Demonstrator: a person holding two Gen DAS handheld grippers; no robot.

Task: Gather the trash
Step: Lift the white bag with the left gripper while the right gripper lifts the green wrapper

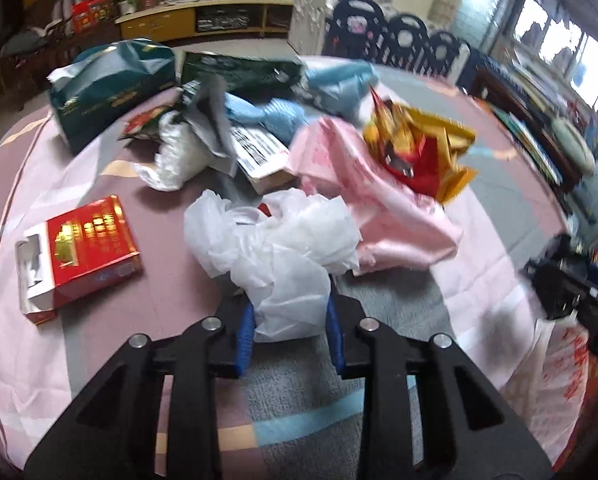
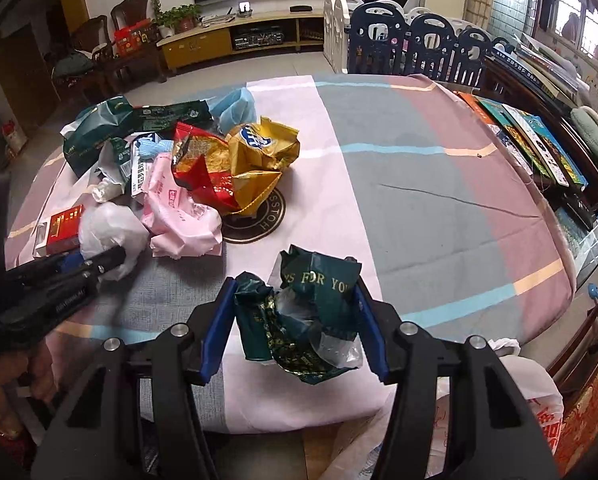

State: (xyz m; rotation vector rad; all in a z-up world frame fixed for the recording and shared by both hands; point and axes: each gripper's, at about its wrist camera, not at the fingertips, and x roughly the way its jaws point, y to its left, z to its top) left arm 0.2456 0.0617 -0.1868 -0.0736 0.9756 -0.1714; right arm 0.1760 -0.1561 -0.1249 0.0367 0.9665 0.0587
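Observation:
My left gripper (image 1: 291, 312) is shut on a crumpled white plastic bag (image 1: 283, 248) over the table; it also shows in the right wrist view (image 2: 111, 236). My right gripper (image 2: 295, 320) holds a crumpled dark green wrapper (image 2: 299, 320) with gold lettering between its blue pads, above the table's near edge. More trash lies on the striped tablecloth (image 2: 419, 200): a pink bag (image 1: 379, 208), a red and yellow snack bag (image 2: 235, 160), a red box (image 1: 87, 240), green bags (image 1: 111, 88), blue paper (image 1: 275, 116).
A white bag with red print (image 2: 539, 412) hangs below the table's near right edge. A round dark coaster (image 2: 267, 216) lies under the snack bags. Books (image 2: 539, 140) sit beyond the table's right edge. A baby fence (image 2: 419, 48) and TV cabinet stand behind.

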